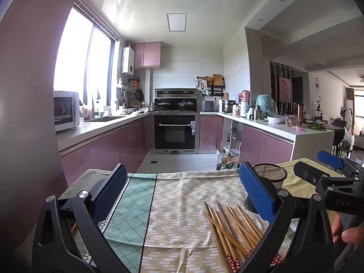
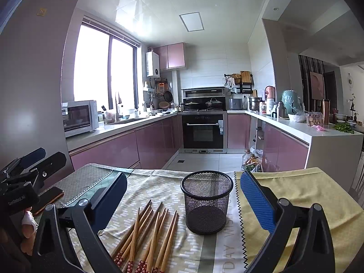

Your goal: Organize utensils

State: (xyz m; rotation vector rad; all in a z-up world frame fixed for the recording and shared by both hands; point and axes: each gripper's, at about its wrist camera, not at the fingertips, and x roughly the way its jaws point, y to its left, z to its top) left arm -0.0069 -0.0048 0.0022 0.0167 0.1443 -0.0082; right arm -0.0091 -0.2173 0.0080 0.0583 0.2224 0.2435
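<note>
Several wooden chopsticks (image 1: 229, 227) (image 2: 147, 234) with red patterned ends lie in a loose pile on the patterned tablecloth (image 2: 163, 188). To their right a black mesh cup (image 2: 207, 202) (image 1: 273, 177) stands upright and looks to hold nothing. My left gripper (image 1: 183, 170) (image 2: 53, 153) hovers open over the cloth, left of the pile, and its right finger hides part of the cup. My right gripper (image 2: 183, 177) (image 1: 307, 160) is open too, with the cup and the pile's tips between its fingers at table level ahead. Neither gripper holds anything.
A dark phone (image 2: 49, 196) lies on the table's left part near the left gripper. The table's far edge (image 1: 182, 172) drops to the kitchen floor, where bottles and bags (image 1: 227, 159) stand. A tall pink fridge wall (image 1: 29, 113) rises close on the left.
</note>
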